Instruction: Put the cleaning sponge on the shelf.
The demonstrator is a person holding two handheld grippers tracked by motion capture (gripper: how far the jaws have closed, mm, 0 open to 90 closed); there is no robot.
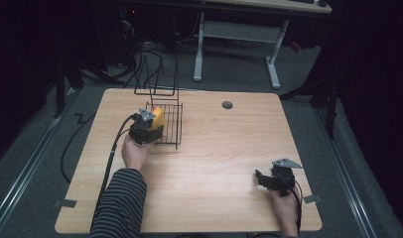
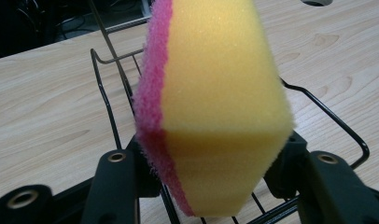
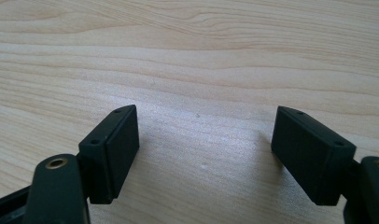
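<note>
A dim room with grey carpet surrounds a pale wooden worktop (image 1: 209, 163), and a white-legged desk stands behind it. Toward the far left of the worktop sits a black wire rack (image 1: 167, 121) with a tall wire back.

The left hand-held gripper (image 1: 149, 126) is held at the rack's near left corner by a hand coming out of a striped sleeve (image 1: 121, 203). A yellow sponge (image 2: 220, 93) with a pink scouring layer on one face stands on edge between its jaws, over the wires of the rack. In the left gripper view the sponge rises straight up from between the two black jaws, pink side toward the left one. The foam bulges wide above the jaws and narrows between them, and both pads touch its sides, so the gripper grips the sponge, though with the jaws a fair way apart. In the high view the sponge shows as a yellow block just beyond the gripper's body, at the rack's left edge.

The right hand-held gripper (image 1: 261, 179) rests low near the worktop's near right corner, well apart from the rack. Its jaws stand wide open over bare wood, nothing between them
</note>
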